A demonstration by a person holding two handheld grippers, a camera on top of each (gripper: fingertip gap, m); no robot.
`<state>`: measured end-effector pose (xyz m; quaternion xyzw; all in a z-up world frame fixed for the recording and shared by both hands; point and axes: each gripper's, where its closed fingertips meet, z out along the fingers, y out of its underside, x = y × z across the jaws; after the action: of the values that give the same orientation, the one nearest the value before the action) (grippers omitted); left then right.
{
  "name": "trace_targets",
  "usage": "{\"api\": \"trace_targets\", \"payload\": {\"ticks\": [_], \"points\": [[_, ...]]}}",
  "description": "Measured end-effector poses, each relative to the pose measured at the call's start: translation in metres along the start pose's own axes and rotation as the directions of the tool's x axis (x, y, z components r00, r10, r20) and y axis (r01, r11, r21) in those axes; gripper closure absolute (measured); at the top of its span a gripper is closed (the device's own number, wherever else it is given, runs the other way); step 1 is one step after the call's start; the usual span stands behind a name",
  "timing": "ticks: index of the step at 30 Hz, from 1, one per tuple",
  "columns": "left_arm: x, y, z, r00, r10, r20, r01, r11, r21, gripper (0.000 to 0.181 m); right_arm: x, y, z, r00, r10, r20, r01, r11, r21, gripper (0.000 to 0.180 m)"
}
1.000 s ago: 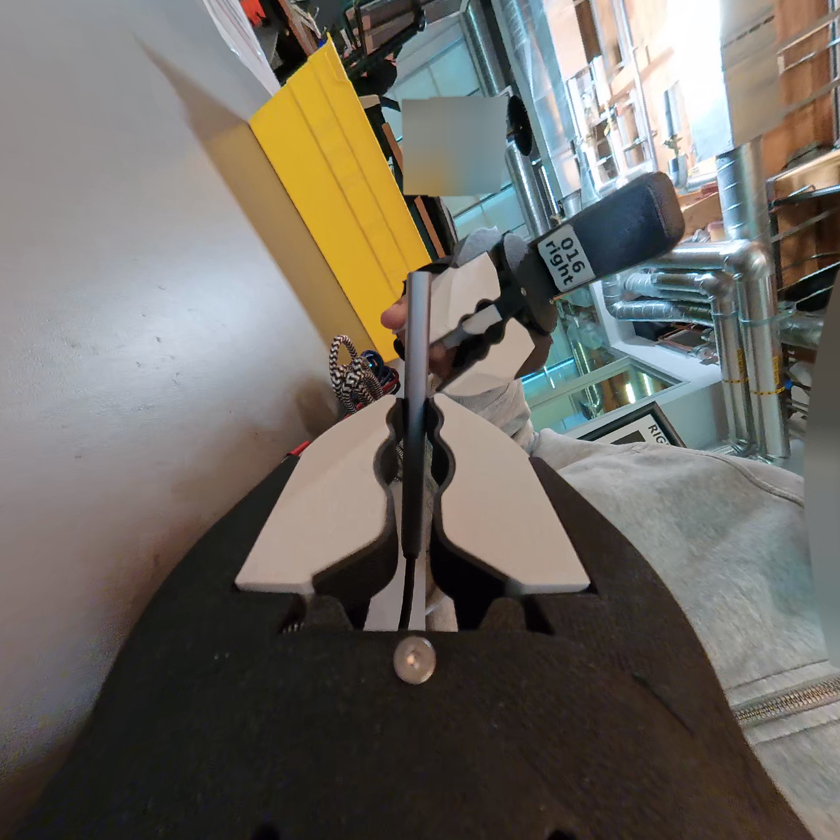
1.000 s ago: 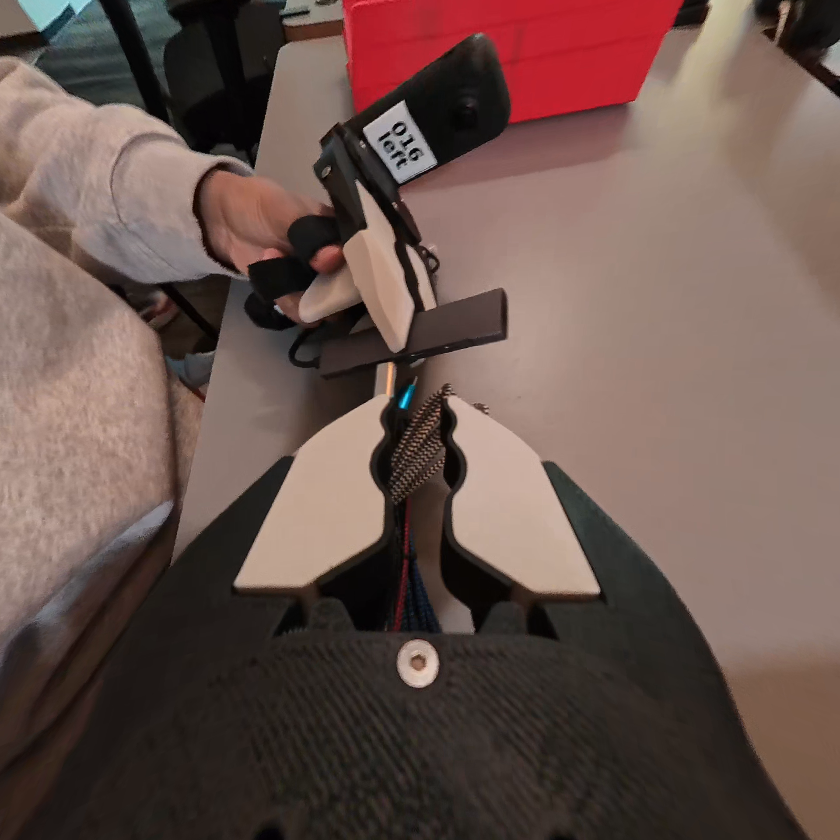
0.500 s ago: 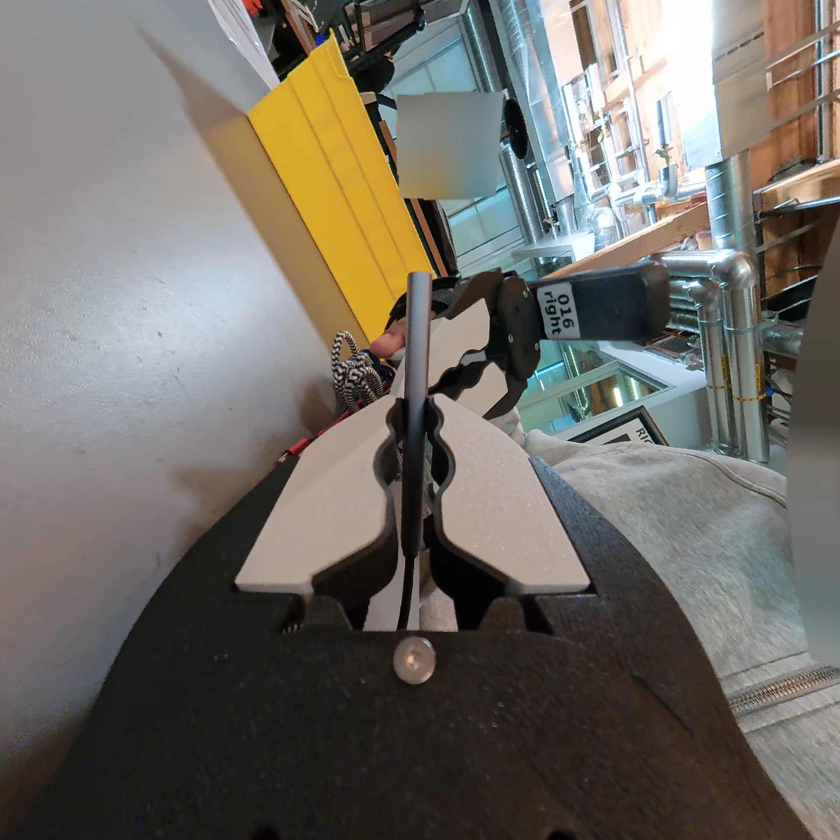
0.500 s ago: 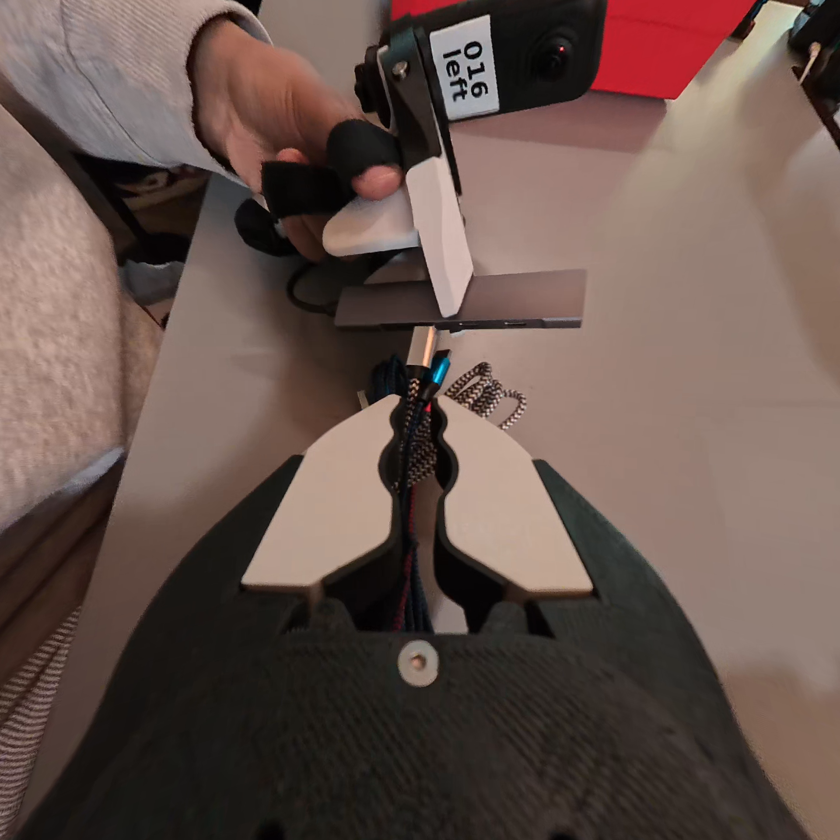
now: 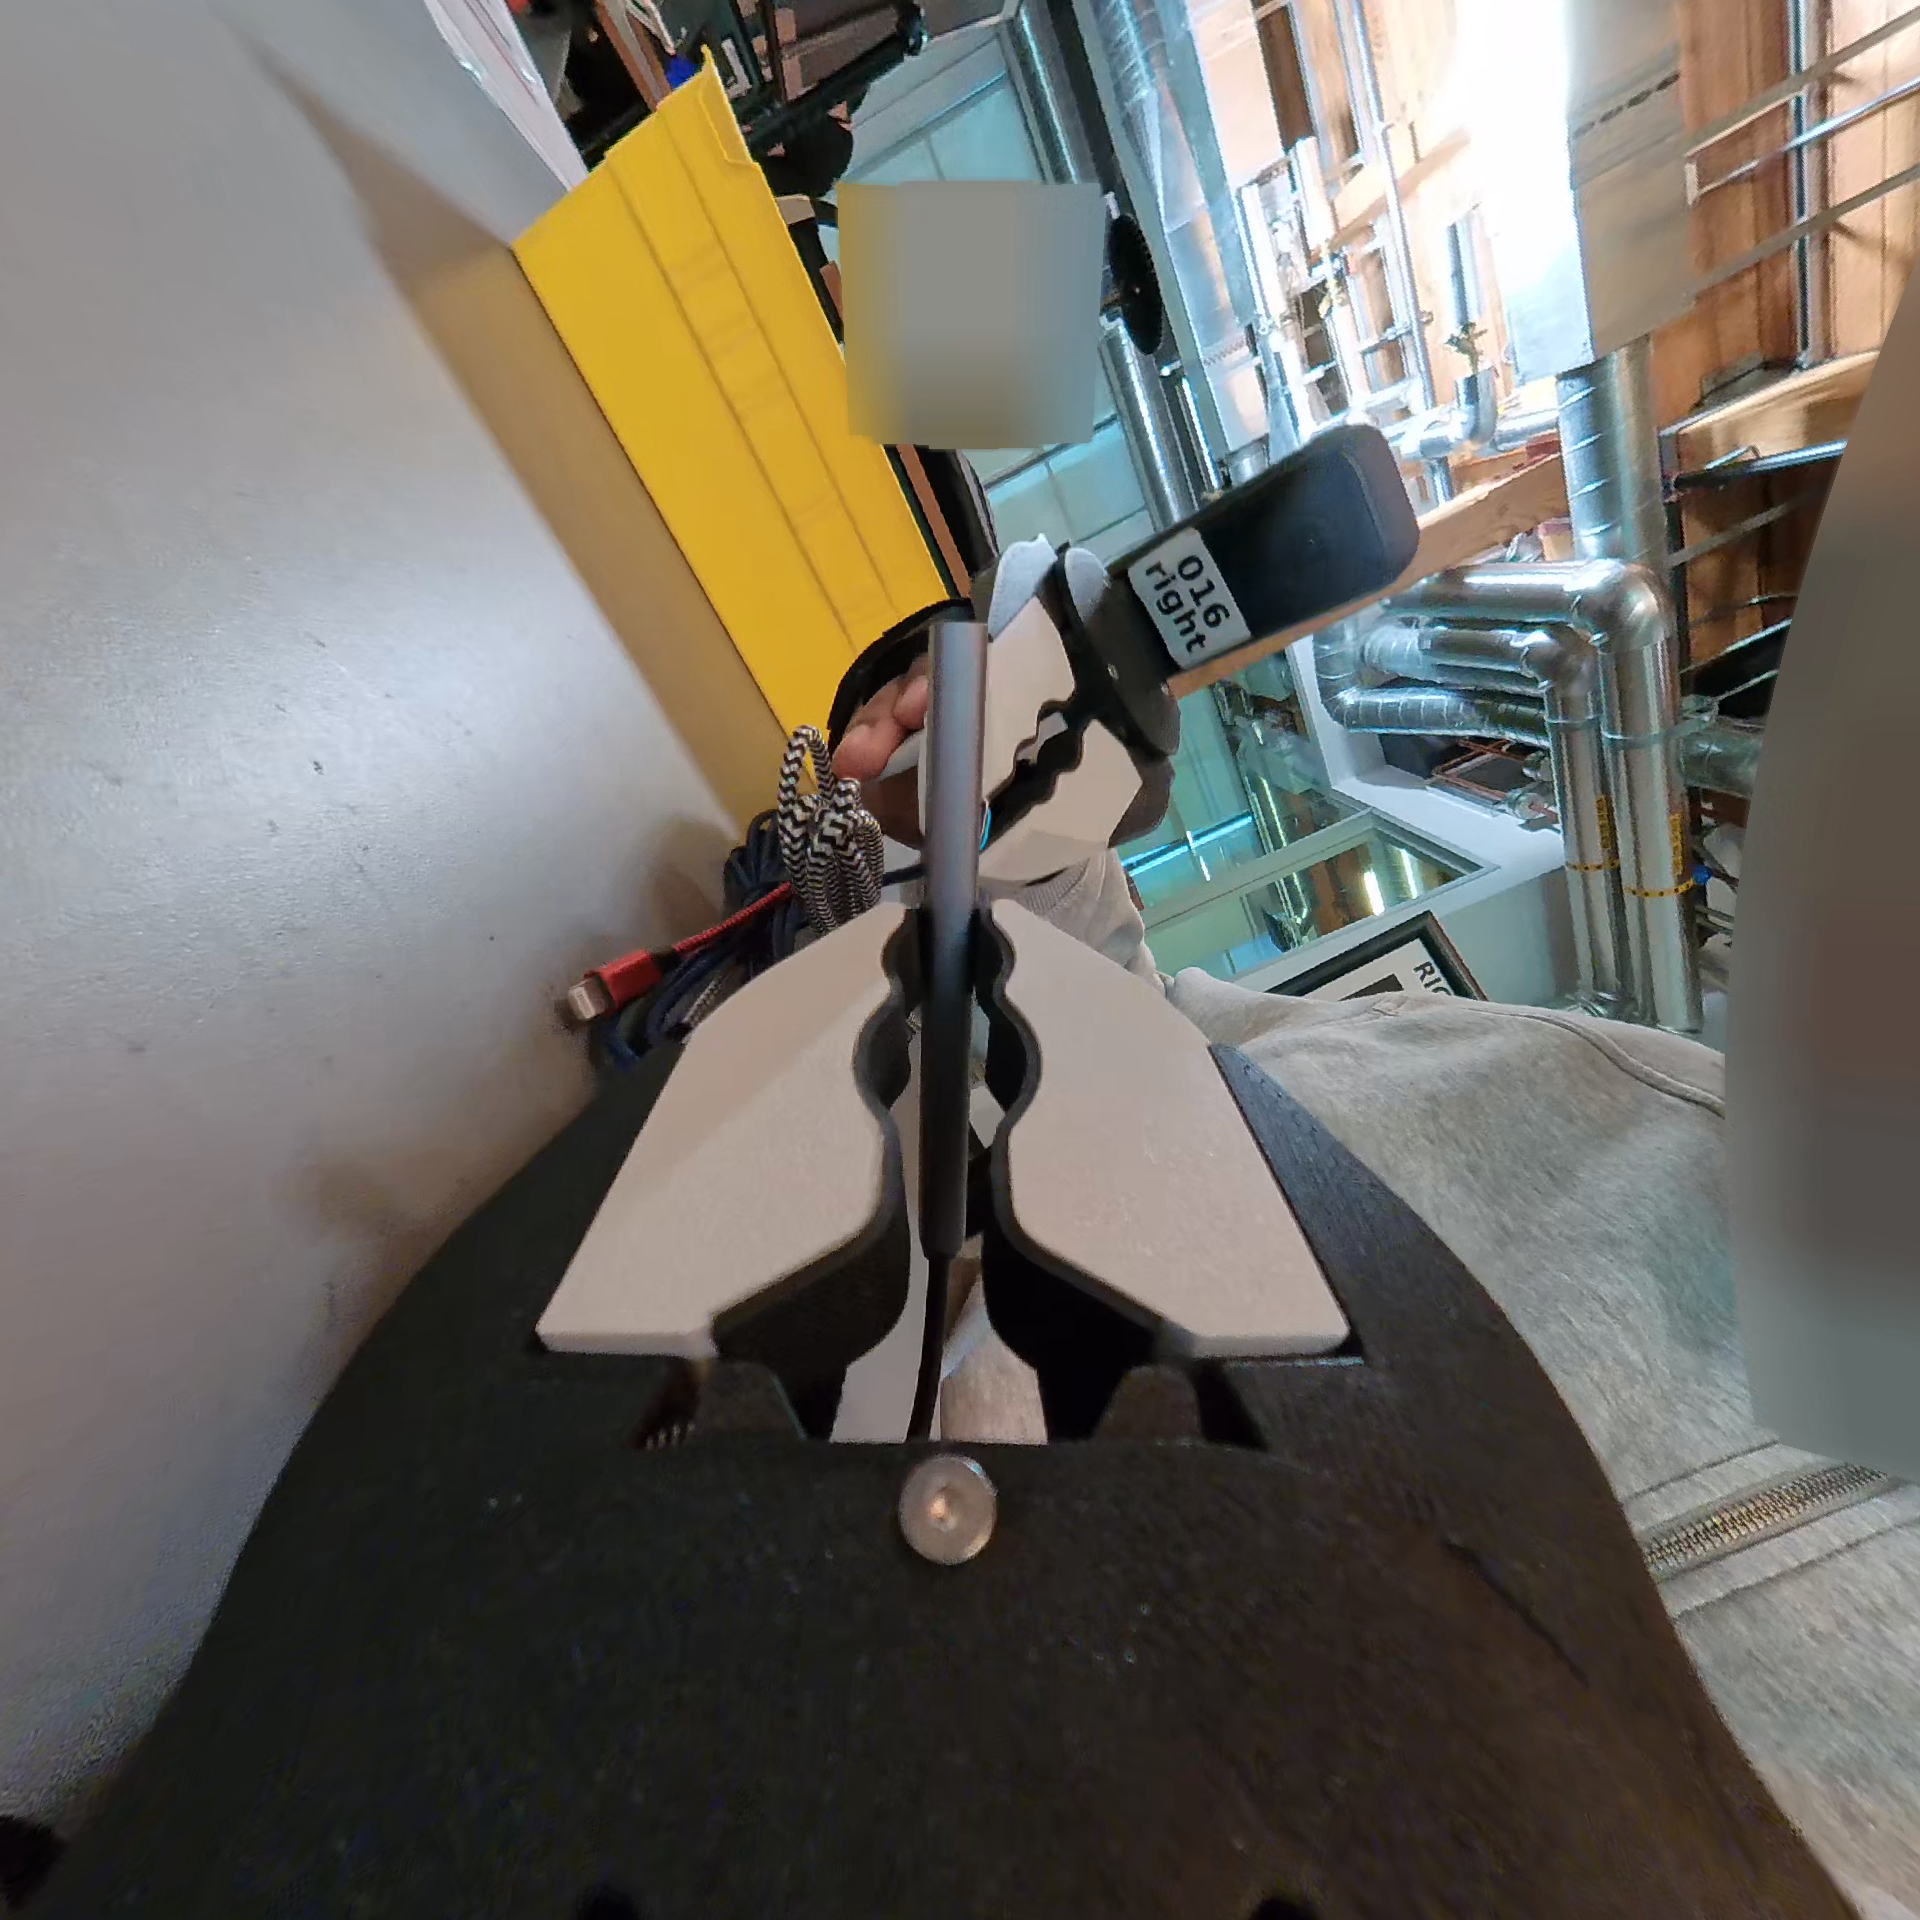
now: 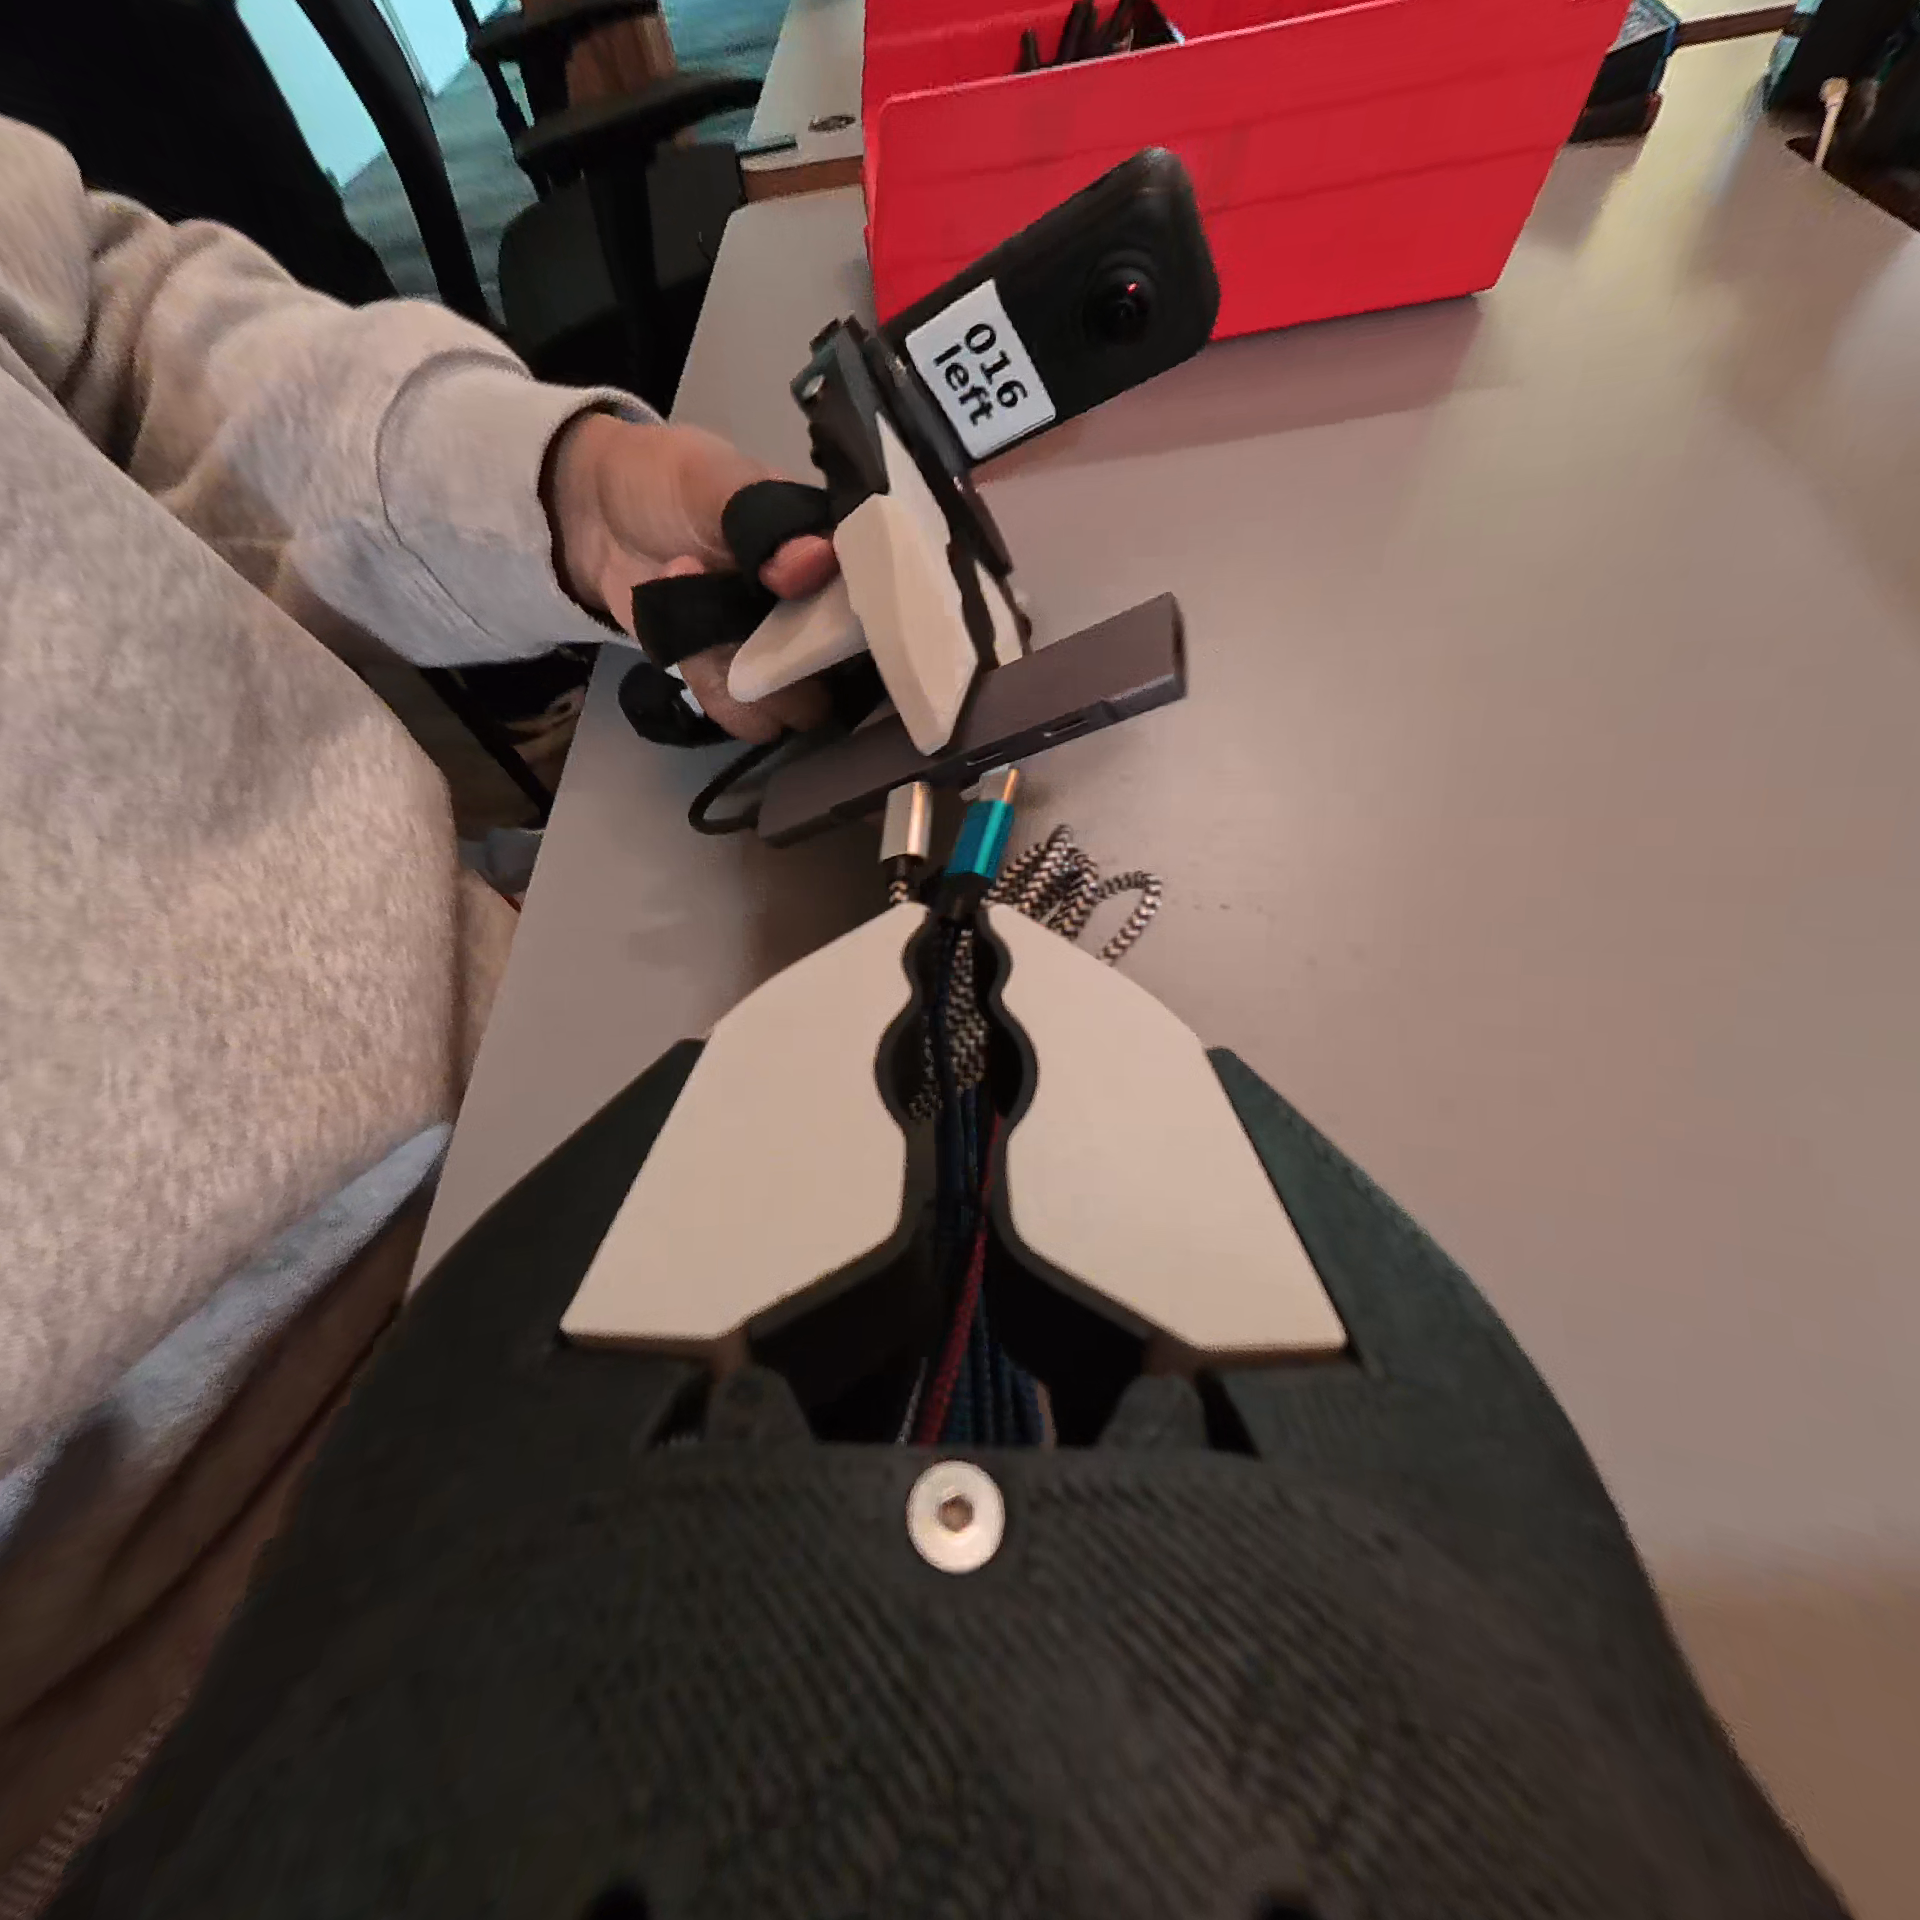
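Two hand-held grippers meet over one grey hub [image 6: 1049, 681], a flat slab with ports along its near edge. The left hand-held gripper [image 6: 940, 691] is clenched on the hub across its width, holding it just above the counter [image 6: 1558, 727] at 12 o'clock in the right wrist view; in the left wrist view the hub [image 5: 951, 935] stands edge-on between the left hand-held gripper's [image 5: 948, 935] pale fingers, its thin black lead trailing back toward the camera. The right hand-held gripper [image 6: 954, 914] is clamped on a bundle of braided cables [image 6: 961, 1049], and the same gripper [image 5: 1023, 790] shows at 12 o'clock in the left wrist view, close against the hub. From the bundle a silver plug [image 6: 907, 821] reaches the hub's port edge at 11 o'clock, seemingly seated, and a blue plug [image 6: 982, 826] sits just beside it, its tip at the ports. A black-and-white braided loop [image 6: 1081, 883] lies on the counter at 1 o'clock. A red bin [image 6: 1299, 208] stands farther back at 12 o'clock. A yellow bin [image 5: 727, 436] rests on the counter at 11 o'clock in the left view, and a red-tipped cable [image 5: 634, 977] lies at 9 o'clock.
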<state>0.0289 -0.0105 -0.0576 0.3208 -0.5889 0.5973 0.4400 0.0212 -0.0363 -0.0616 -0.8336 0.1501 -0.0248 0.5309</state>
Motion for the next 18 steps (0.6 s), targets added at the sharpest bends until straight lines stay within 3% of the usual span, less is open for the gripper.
{"api": "trace_targets", "payload": {"ticks": [10, 18], "points": [[0.012, 0.014, 0.005, 0.996, 0.057, -0.070, -0.063, 0.994, -0.089, 0.172, -0.023, 0.001, 0.002, 0.964, 0.180, 0.196, -0.175, 0.984, -0.047, 0.174], [0.015, 0.018, 0.006, 0.994, 0.075, -0.082, -0.084, 0.991, -0.109, 0.171, -0.024, 0.003, 0.003, 0.953, 0.215, 0.216, -0.208, 0.977, -0.053, 0.174]]}}
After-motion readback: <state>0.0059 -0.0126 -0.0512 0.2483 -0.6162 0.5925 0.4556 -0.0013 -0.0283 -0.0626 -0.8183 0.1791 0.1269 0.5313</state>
